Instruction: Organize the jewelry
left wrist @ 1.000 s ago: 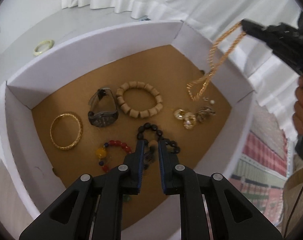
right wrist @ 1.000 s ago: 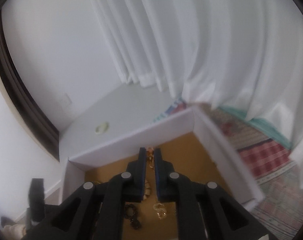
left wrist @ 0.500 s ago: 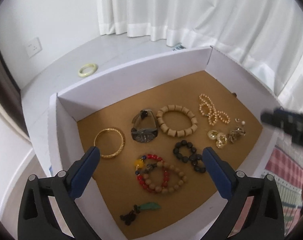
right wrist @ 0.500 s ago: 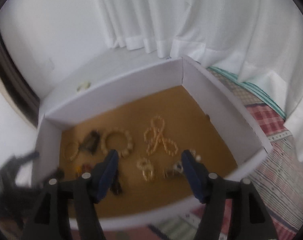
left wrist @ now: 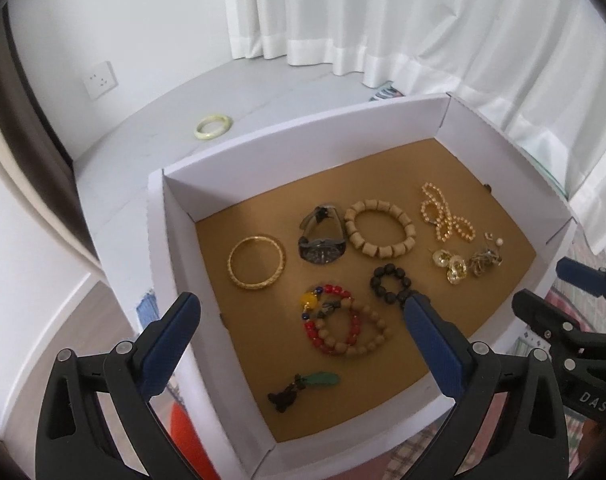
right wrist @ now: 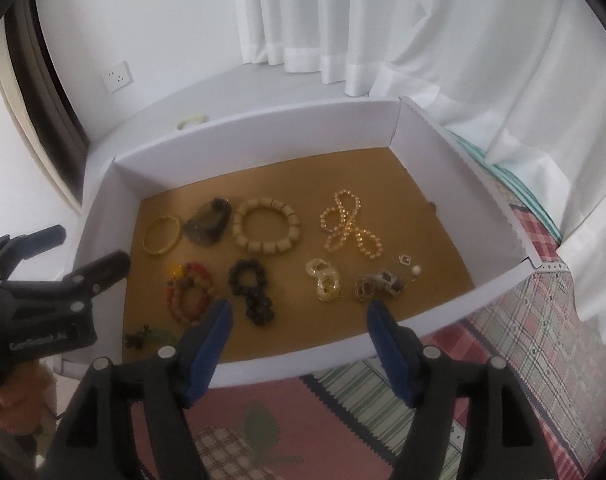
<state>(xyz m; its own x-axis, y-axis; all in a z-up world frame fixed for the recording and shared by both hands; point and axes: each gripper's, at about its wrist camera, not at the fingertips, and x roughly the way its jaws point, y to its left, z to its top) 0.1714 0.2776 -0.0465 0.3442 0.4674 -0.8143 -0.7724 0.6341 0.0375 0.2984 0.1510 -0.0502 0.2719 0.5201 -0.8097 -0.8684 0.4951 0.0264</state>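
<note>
A white box (left wrist: 303, 136) with a brown floor holds the jewelry: a gold bangle (left wrist: 256, 262), a watch (left wrist: 322, 240), a wooden bead bracelet (left wrist: 379, 234), a gold bead chain (left wrist: 443, 216), earrings (left wrist: 463, 262), a black bead bracelet (left wrist: 391, 283), red and tan bead bracelets (left wrist: 343, 330), and a green pendant (left wrist: 303, 388). My left gripper (left wrist: 303, 314) is wide open and empty above the box's near left side. My right gripper (right wrist: 299, 316) is wide open and empty above the box's front wall. The gold chain (right wrist: 349, 224) lies flat in the box.
A pale green bangle (left wrist: 213, 126) lies on the grey ledge behind the box. White curtains (left wrist: 383, 20) hang at the back. A patterned cloth (right wrist: 503, 360) covers the surface in front of the box. A wall socket (left wrist: 99, 79) is at the left.
Both grippers have opened and pulled back from the box. The gold chain went from hanging in the right gripper to lying on the box floor. The tan bead bracelet now lies by the red one.
</note>
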